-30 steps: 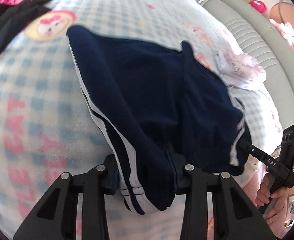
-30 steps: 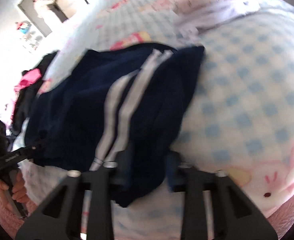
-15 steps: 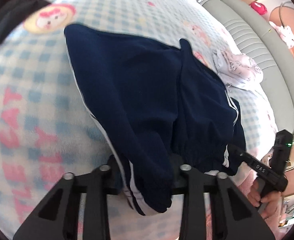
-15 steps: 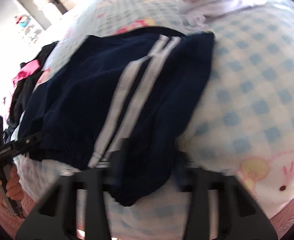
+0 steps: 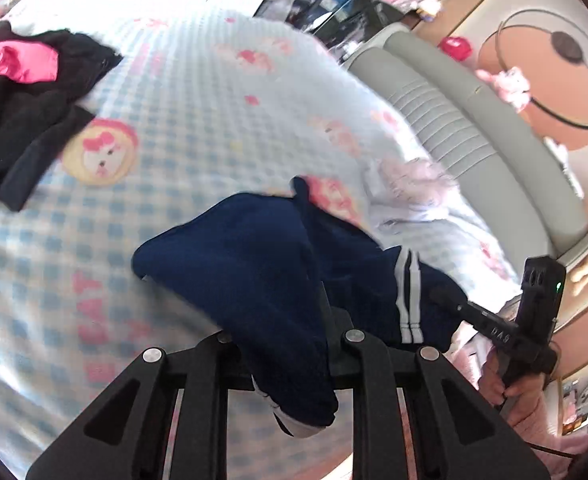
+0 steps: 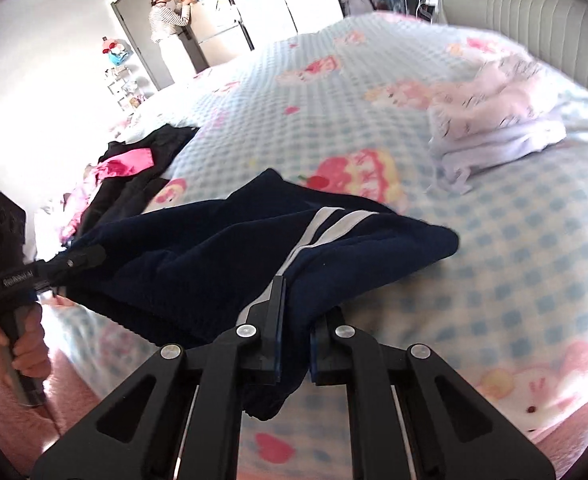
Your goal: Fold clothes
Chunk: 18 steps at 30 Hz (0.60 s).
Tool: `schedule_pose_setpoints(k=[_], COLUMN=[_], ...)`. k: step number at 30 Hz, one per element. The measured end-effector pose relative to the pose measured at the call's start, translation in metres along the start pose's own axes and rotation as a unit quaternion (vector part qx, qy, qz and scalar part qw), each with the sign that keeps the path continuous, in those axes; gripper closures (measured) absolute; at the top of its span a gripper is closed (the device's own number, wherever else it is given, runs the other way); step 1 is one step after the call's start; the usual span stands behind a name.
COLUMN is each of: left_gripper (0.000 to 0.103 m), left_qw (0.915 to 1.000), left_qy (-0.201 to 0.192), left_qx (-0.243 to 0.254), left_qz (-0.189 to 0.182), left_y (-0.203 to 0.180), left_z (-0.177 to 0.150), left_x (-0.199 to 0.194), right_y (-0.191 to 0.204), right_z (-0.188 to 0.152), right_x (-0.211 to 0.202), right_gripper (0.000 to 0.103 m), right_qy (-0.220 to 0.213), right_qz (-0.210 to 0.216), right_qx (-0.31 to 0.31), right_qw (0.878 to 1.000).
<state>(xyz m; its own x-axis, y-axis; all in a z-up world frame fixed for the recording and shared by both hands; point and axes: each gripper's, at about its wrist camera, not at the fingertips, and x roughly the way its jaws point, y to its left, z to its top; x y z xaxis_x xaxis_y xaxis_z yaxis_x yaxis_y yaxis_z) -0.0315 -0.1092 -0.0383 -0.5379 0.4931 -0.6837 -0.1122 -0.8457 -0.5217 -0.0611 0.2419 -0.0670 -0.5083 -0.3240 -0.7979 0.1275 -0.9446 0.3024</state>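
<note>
Navy shorts (image 5: 262, 264) with twin white side stripes hang bunched above the blue-checked blanket (image 5: 198, 92). My left gripper (image 5: 290, 344) is shut on one end of the shorts, and cloth spills out below its fingers. My right gripper (image 6: 295, 336) is shut on the other end of the navy shorts (image 6: 222, 256), right beside the white stripes (image 6: 313, 228). Each wrist view shows the other gripper, held by a hand: the right gripper (image 5: 453, 300) at lower right, the left gripper (image 6: 82, 258) at far left. The far edge of the shorts still trails on the blanket (image 6: 513, 240).
A folded pale pink garment (image 6: 493, 120) lies on the bed to the right. A heap of black and pink clothes (image 5: 18, 92) lies at the far left. A grey padded headboard (image 5: 473, 120) runs along the right side. A person (image 6: 170, 28) stands at a distant doorway.
Both grippers have risen and drawn back, lifting the shorts off the blanket. The cloth, spread flat before, is now gathered into a smaller hanging bundle between them.
</note>
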Motion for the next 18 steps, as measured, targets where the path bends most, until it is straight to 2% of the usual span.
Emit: schedule_pose_setpoints(k=[2, 4, 5, 7, 10, 11, 13, 15, 17, 18], left_gripper=[0.083, 0.084, 0.084, 0.084, 0.084, 0.084, 0.084, 0.084, 0.084, 0.084], left_qw=[0.9995, 0.9989, 0.9987, 0.9993, 0.9927, 0.9896, 0.9866, 0.9878, 0.9912, 0.9950], left_qy=[0.023, 0.024, 0.018, -0.033, -0.114, -0.135, -0.152, -0.145, -0.122, -0.091], left_qx=[-0.018, -0.018, -0.016, 0.004, 0.038, 0.047, 0.056, 0.056, 0.049, 0.029], left_qz=[0.011, 0.037, 0.044, 0.019, -0.010, -0.018, -0.020, -0.004, 0.019, 0.028], left_y=[0.002, -0.003, -0.007, -0.027, -0.060, -0.069, -0.074, -0.066, -0.051, -0.034], left_z=[0.012, 0.026, 0.035, 0.064, 0.102, 0.110, 0.108, 0.094, 0.072, 0.054], left_x=[0.042, 0.060, 0.064, 0.040, -0.005, -0.018, -0.034, -0.038, -0.032, -0.016], right_y=[-0.002, -0.003, -0.003, 0.005, 0.033, 0.041, 0.051, 0.057, 0.048, 0.043], right_z=[0.004, 0.007, 0.017, 0.040, 0.080, 0.090, 0.098, 0.093, 0.066, 0.052], right_x=[0.007, 0.014, 0.013, -0.007, -0.067, -0.087, -0.109, -0.110, -0.081, -0.064], right_gripper=[0.095, 0.095, 0.095, 0.095, 0.095, 0.095, 0.095, 0.095, 0.095, 0.095], right_qy=[0.012, 0.024, 0.017, -0.020, -0.119, -0.149, -0.178, -0.173, -0.119, -0.088], right_qz=[0.008, 0.016, 0.019, 0.031, 0.045, 0.052, 0.062, 0.060, 0.041, 0.031], right_qx=[0.009, 0.019, 0.023, 0.016, -0.021, -0.029, -0.041, -0.047, -0.039, -0.034], right_qw=[1.000, 0.999, 0.999, 0.999, 0.992, 0.987, 0.981, 0.982, 0.991, 0.995])
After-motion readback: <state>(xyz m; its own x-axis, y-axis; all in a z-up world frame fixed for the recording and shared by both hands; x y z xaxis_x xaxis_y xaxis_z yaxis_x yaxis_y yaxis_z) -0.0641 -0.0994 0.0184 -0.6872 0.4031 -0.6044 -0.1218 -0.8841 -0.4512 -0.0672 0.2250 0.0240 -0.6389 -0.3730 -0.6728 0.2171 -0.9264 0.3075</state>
